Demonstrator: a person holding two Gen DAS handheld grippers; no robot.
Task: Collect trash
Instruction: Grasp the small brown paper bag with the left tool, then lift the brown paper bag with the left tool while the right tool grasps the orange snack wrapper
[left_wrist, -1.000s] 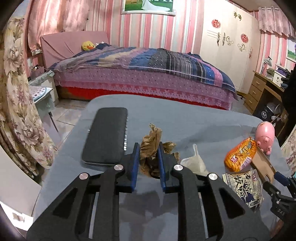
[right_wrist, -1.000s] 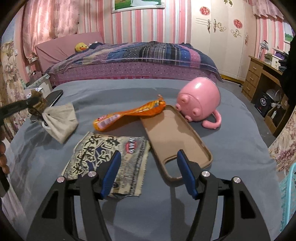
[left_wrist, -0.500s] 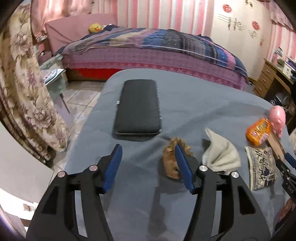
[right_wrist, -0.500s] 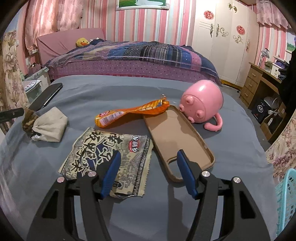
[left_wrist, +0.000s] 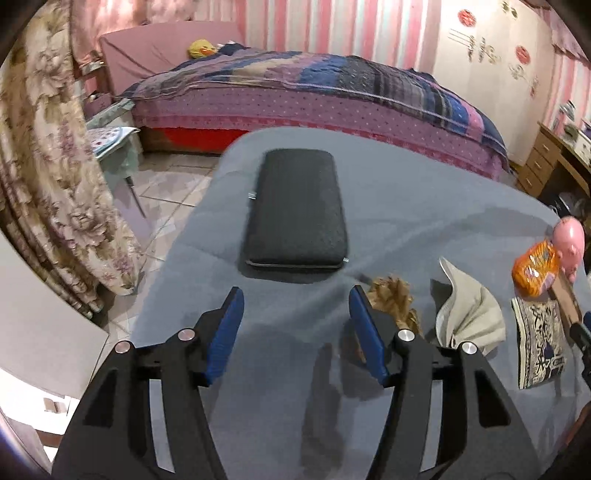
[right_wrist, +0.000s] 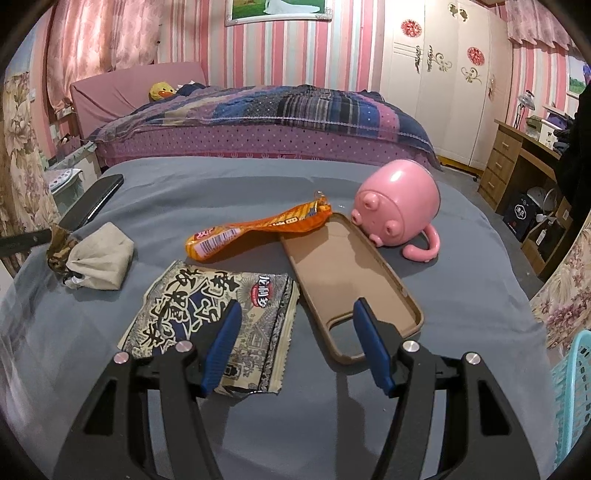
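Left hand-held gripper (left_wrist: 295, 325) gapes empty; orange wrapper (right_wrist: 255, 232) lies crosswise.

Matt grey cloth covers the table (right_wrist: 369, 424). Glossy pink plastic mug (right_wrist: 399, 205); shiny crinkled foil snack wrappers (right_wrist: 255, 232); matt tan phone case (right_wrist: 343, 273); crumpled brown paper (left_wrist: 393, 295); textured black case (left_wrist: 297, 210).

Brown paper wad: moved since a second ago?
Yes. The brown paper wad, then pinched in the left gripper, now lies beside the beige cloth; the jaws have just opened, empty.
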